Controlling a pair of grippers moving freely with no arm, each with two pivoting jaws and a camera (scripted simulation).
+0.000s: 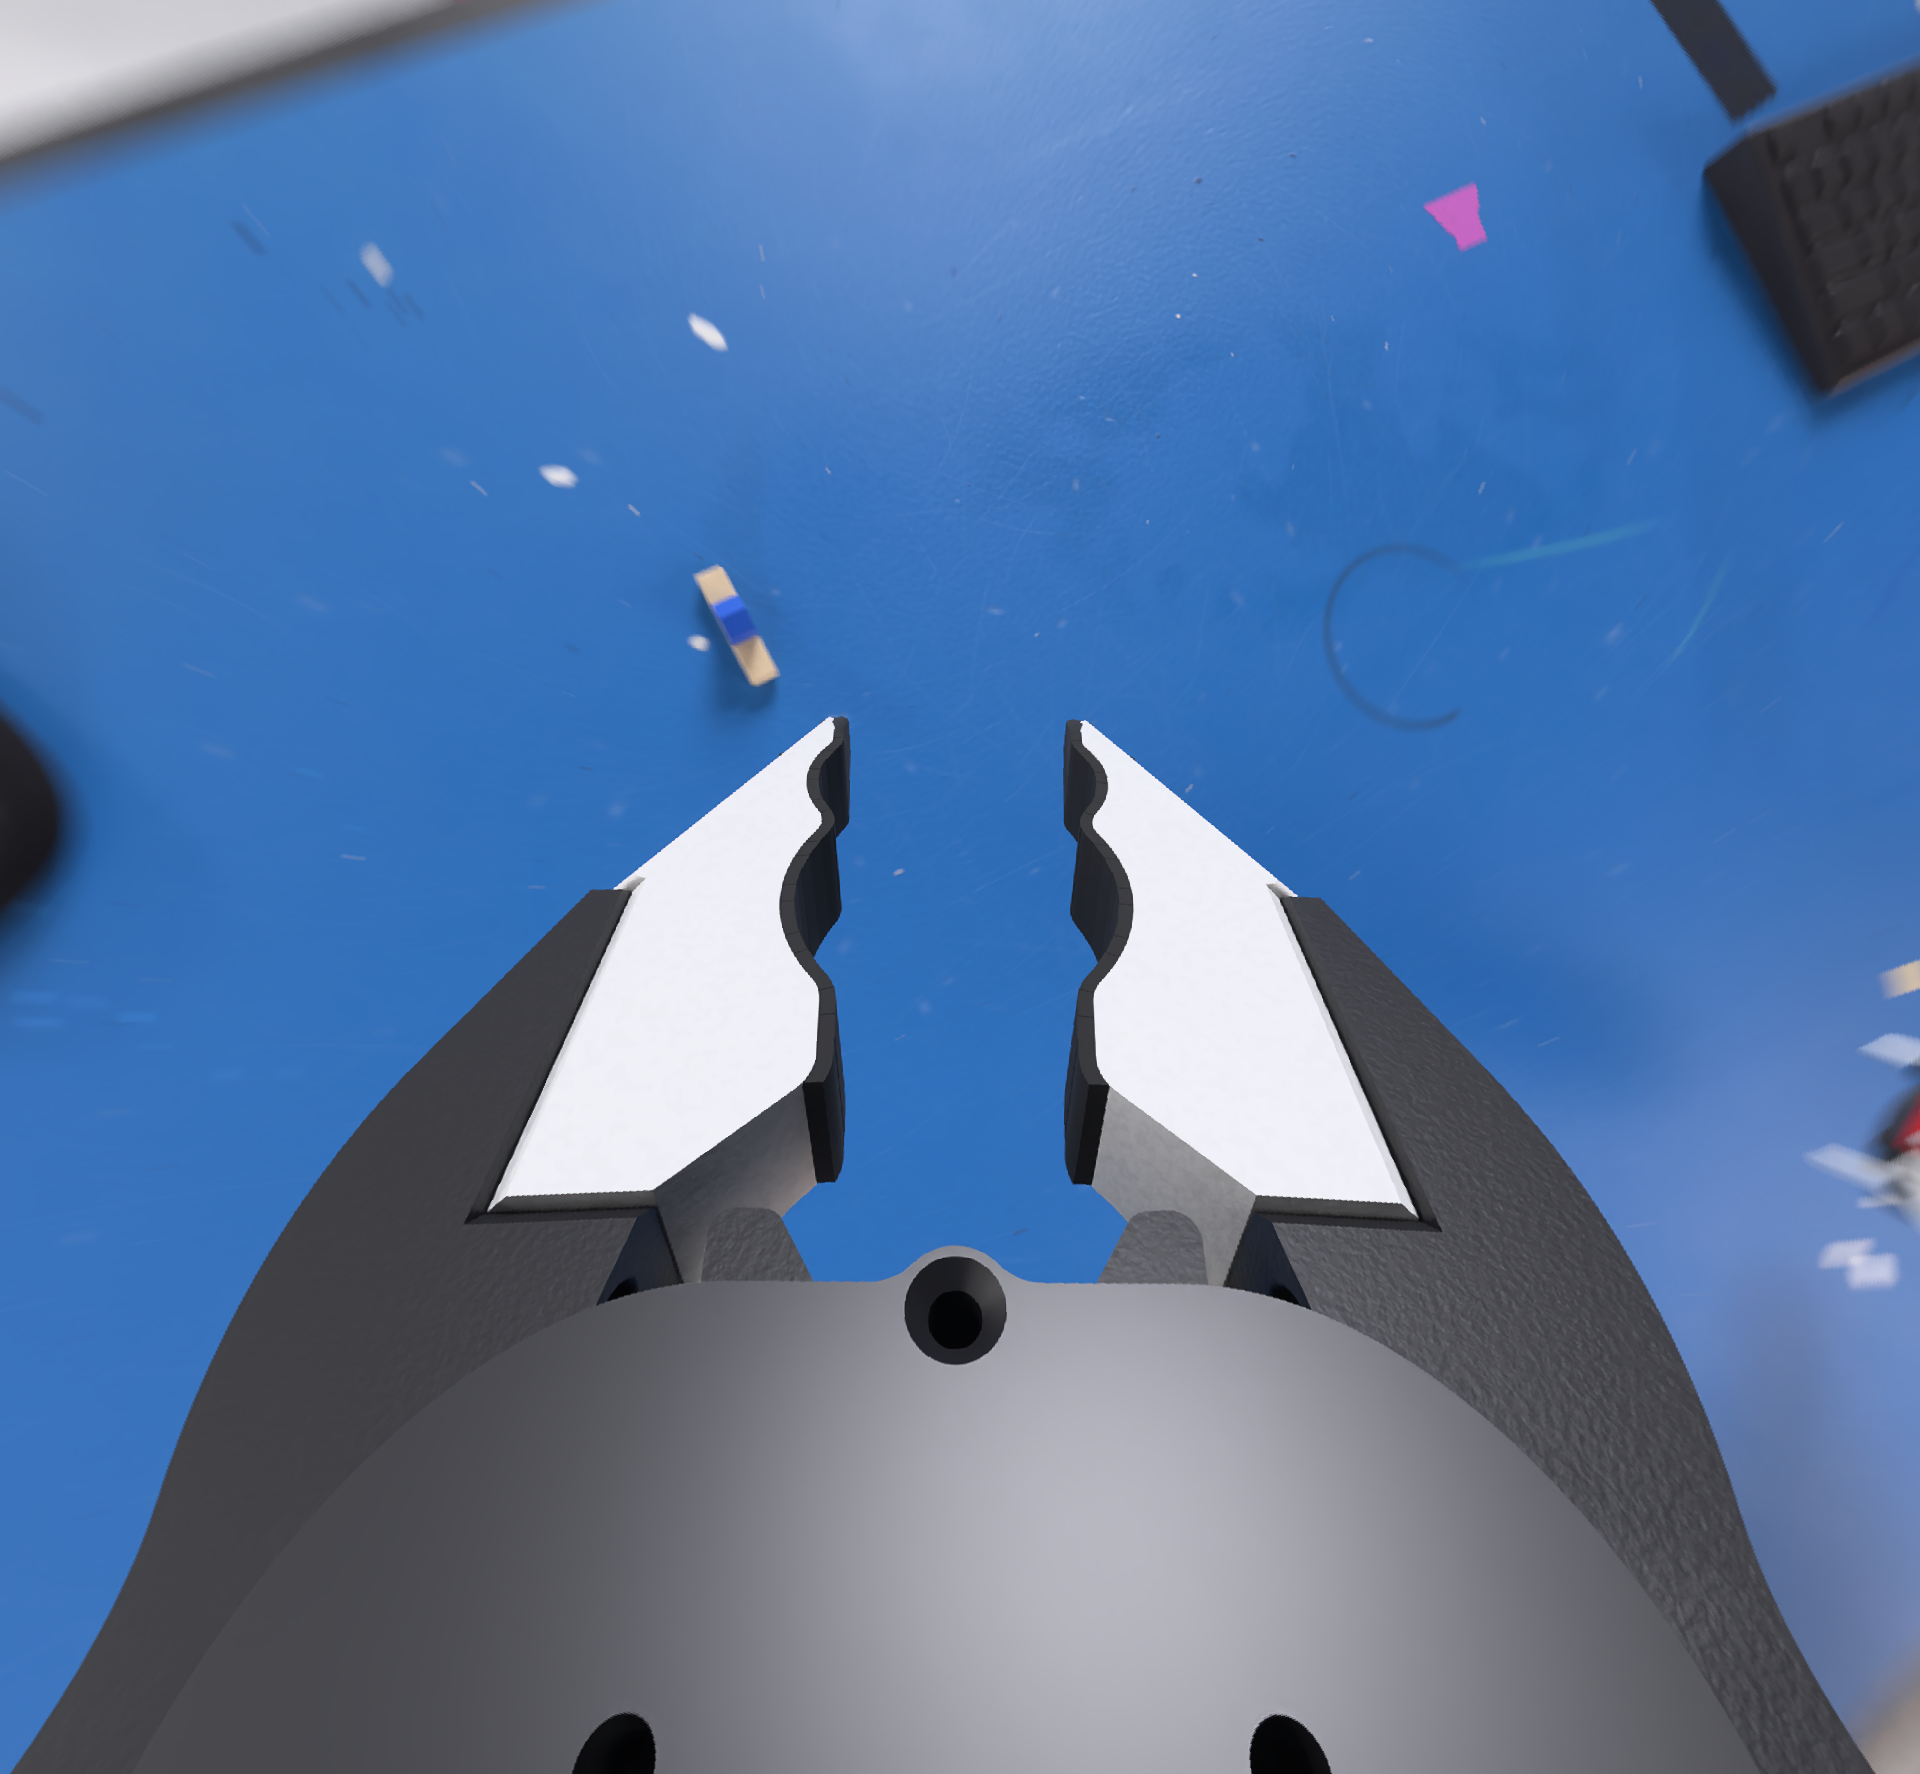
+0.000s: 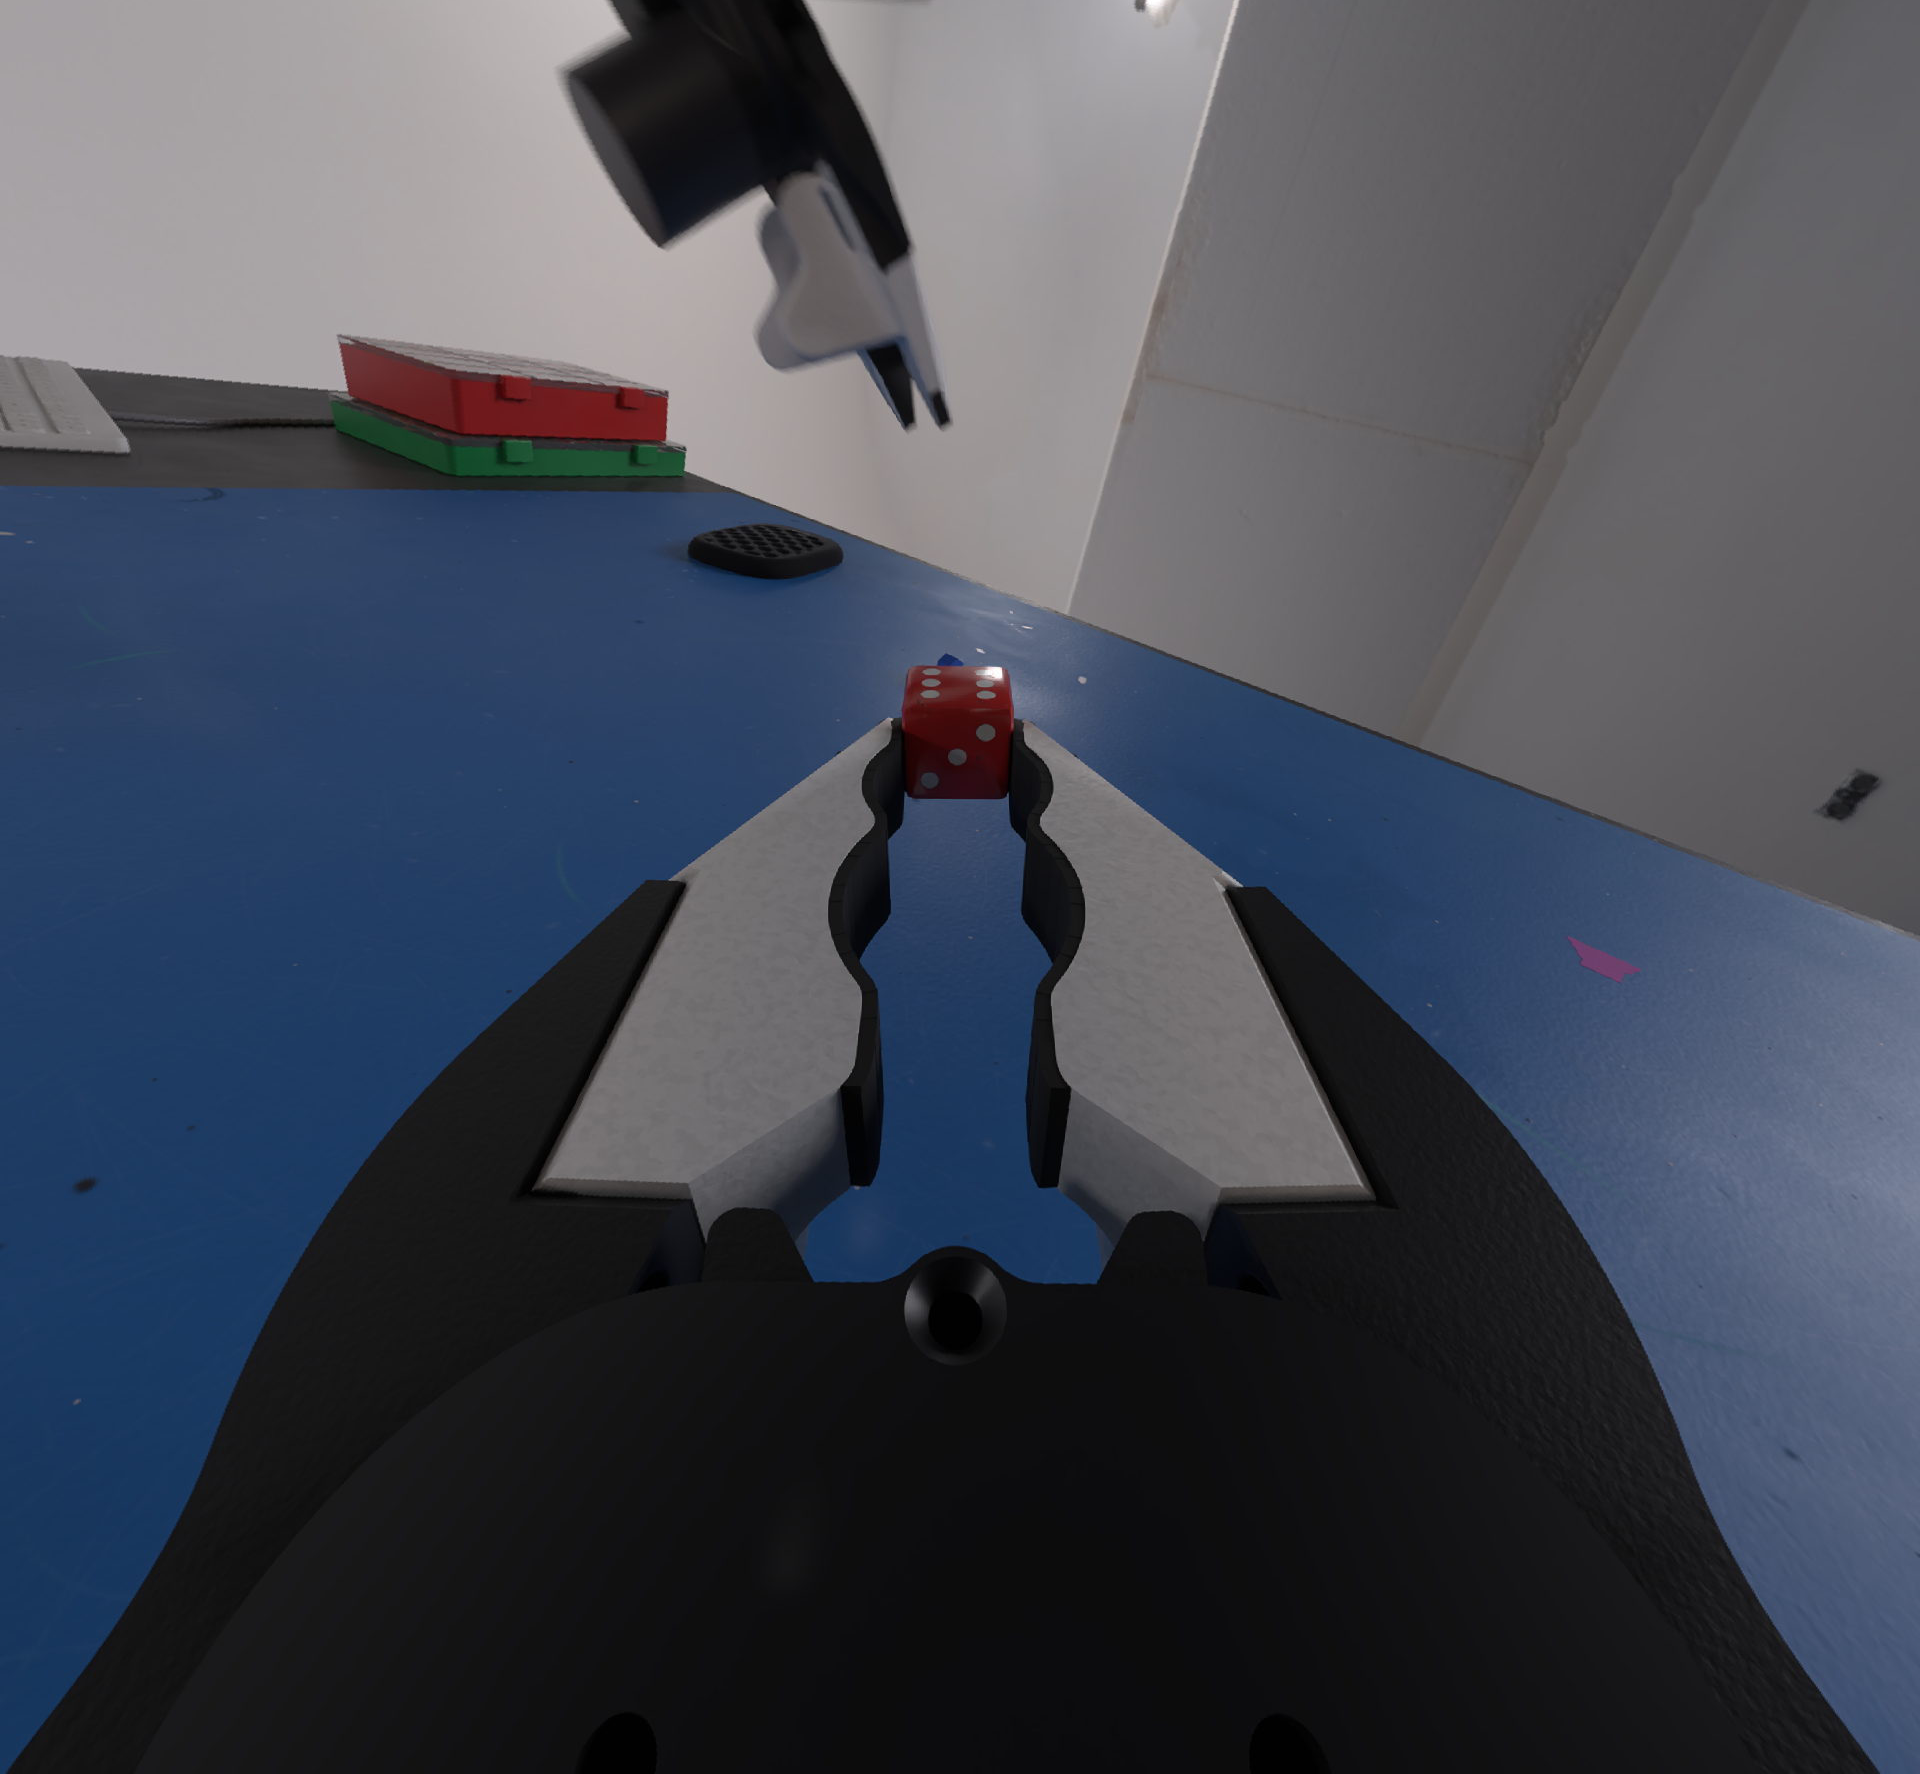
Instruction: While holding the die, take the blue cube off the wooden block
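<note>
In the left wrist view a small blue cube (image 1: 736,620) sits on the middle of a flat wooden block (image 1: 737,625) lying on the blue table, far below. My left gripper (image 1: 956,722) is open and empty, high above the table, with the block ahead and to the left of its fingertips. My right gripper (image 2: 957,732) is shut on a red die with white pips (image 2: 956,733), held at the fingertips low over the table. The left gripper also shows in the right wrist view (image 2: 920,415), hanging in the air beyond the die. A blue speck (image 2: 948,659) peeks out just behind the die.
A black textured pad (image 1: 1839,238) and a strip of black tape (image 1: 1704,33) lie at the far right of the left wrist view, with a magenta scrap (image 1: 1458,216) nearby. In the right wrist view, red and green cases (image 2: 509,410), a black pad (image 2: 766,548) and the table's edge (image 2: 1351,716) show.
</note>
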